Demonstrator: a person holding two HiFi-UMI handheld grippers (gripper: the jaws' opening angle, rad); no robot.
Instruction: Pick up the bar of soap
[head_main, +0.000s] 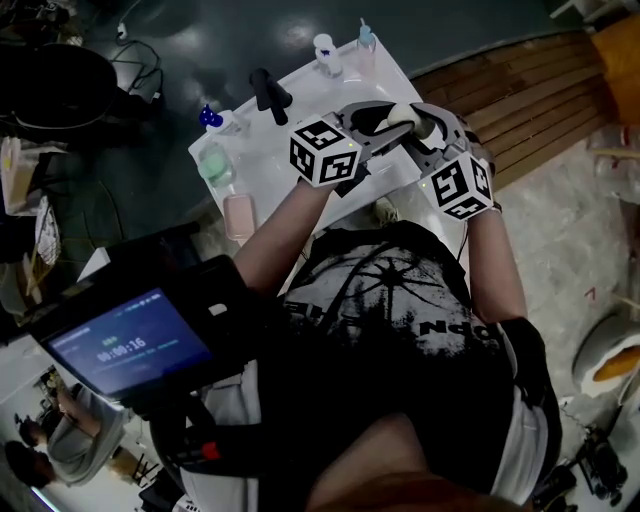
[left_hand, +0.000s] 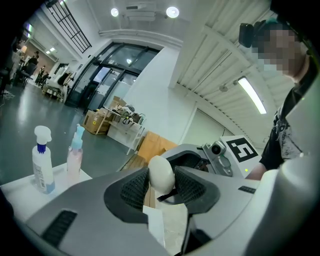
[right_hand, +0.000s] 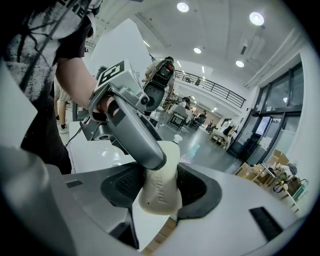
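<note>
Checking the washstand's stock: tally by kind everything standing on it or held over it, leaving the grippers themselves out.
bottles: 5
soap bar: 1
black faucet: 1
Total: 7

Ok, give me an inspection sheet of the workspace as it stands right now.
Surface: white counter, bare in the middle.
Job's things: bar of soap held clear of the counter between both claws.
Clutter: spray bottle, pink bottle, black fitting, blue-capped bottle, green tub and pink tub along the counter's edges.
Grippers: left claw and right claw both shut on the soap, from opposite sides.
Cables: dark cables on the floor beyond the counter.
Surroundings: wooden decking to the right; screen device at the person's chest.
</note>
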